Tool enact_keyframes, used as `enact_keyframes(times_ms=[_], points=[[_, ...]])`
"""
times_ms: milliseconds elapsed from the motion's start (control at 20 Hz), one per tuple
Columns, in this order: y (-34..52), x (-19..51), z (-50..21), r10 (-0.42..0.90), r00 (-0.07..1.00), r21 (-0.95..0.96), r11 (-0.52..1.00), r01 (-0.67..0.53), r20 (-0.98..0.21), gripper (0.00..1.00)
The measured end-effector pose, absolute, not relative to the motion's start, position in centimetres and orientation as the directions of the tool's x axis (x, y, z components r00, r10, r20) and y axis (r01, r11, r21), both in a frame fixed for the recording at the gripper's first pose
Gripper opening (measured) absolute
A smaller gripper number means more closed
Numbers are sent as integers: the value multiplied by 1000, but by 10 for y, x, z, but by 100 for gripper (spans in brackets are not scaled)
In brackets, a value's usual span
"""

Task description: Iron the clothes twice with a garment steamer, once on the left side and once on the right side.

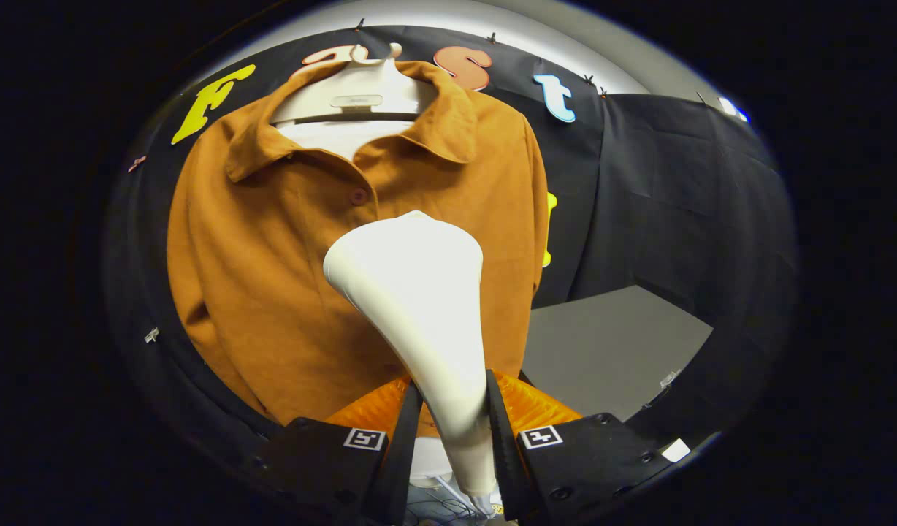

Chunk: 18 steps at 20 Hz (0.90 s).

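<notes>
Cream hanger (355, 91), broad-shouldered, hung on black cloth wall (675, 197). Grey tabletop (609, 351) below, at the wall's foot.

Garment steamer (419, 307) in my gripper (452, 427), both fingers clamped on its handle: plain cream-white, no pattern. Shirt (273, 277), centre-left of frame: uniform rust-orange, with a matching darker button (359, 195) below the collar. Hanger (357, 91), top centre: off-white. Inner garment at the shirt's neckline: white. Desk (609, 351), lower right: flat grey. Booth wall (675, 197), right: black cloth.
</notes>
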State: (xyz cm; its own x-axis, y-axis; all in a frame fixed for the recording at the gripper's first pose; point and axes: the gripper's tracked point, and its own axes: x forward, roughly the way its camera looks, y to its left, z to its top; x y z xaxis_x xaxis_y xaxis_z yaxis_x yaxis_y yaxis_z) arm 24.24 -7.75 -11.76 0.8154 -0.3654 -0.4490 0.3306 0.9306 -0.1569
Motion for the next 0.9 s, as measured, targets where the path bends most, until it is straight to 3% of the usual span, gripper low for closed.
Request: enact_keyframes(times_ms=[450, 900], points=[[-17, 259, -96, -285, 865, -125, 959, 256, -412, 52], [15, 270, -104, -290, 859, -165, 956, 242, -421, 52]])
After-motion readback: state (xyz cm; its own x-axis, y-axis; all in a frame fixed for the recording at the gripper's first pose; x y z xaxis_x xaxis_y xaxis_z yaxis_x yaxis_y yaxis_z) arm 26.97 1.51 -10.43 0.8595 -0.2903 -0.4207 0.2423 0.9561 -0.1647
